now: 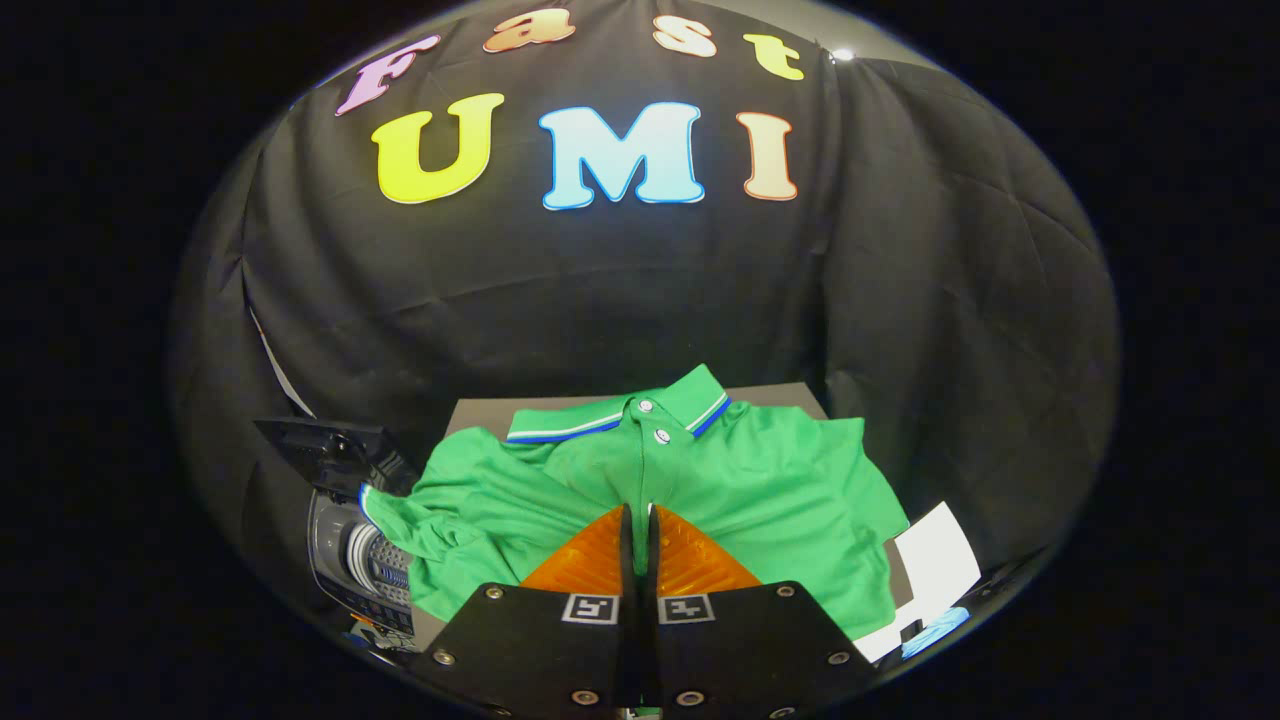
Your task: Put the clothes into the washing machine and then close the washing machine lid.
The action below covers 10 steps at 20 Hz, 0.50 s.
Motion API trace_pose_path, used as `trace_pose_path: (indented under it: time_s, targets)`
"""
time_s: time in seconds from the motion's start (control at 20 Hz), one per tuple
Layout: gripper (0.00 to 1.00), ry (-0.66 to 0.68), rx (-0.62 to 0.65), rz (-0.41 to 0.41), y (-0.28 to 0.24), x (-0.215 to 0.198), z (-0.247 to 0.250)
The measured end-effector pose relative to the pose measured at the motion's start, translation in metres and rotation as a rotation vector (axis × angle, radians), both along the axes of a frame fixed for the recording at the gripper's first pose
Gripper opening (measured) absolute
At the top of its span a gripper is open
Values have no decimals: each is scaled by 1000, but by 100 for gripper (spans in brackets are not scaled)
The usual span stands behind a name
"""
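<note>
In the gripper view the gripper has its fingers pressed together, a fold of the one green polo shirt seemingly pinched between them; the shirt lies spread on the table. The step in hand looks like picking it up; next it needs lifting and carrying left to the one washing machine, whose lid stands open.

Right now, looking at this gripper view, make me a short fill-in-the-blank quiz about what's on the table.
1. The polo shirt on the table is ____ in colour.
2. The gripper has its fingers pressed ____, tips over the shirt's front.
3. The washing machine sits to the ____ of the shirt.

Missing words: green; together; left
</note>
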<state>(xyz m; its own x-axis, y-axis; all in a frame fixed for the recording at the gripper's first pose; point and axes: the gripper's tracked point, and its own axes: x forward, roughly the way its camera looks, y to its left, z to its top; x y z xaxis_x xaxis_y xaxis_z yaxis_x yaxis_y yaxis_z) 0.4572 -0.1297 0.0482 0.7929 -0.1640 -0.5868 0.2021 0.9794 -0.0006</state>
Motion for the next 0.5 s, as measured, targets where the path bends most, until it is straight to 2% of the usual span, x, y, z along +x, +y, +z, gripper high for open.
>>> trace_pose_path:
  time_s: [0.3, 0.5]
  targets:
    - [0, -91, 22, 46, 41, 0, 74]
    - [0, -124, 34, 117, 80, -9, 107]
